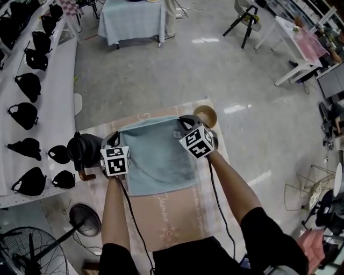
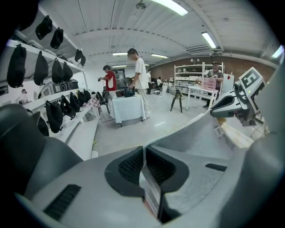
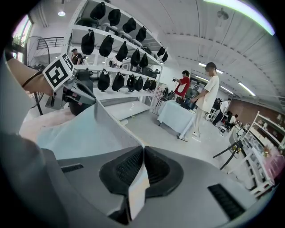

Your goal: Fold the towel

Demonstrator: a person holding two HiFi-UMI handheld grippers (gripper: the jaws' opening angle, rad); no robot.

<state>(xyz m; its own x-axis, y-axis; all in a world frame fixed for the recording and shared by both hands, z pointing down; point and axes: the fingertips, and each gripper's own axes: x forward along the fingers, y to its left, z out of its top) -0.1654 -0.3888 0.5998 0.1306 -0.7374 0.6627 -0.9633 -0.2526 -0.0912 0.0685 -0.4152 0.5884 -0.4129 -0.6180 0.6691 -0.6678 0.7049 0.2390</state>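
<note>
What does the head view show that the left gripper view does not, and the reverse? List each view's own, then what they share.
Head view only: the black kettle left of the towel, the wooden bowl past its far right corner, and the patterned table cover.
Left gripper view only: the jaws of the left gripper shut on the towel's edge, the ceiling lights, and a person in a red shirt.
Both: the towel, the right gripper, and the shelves of black bags.
</note>
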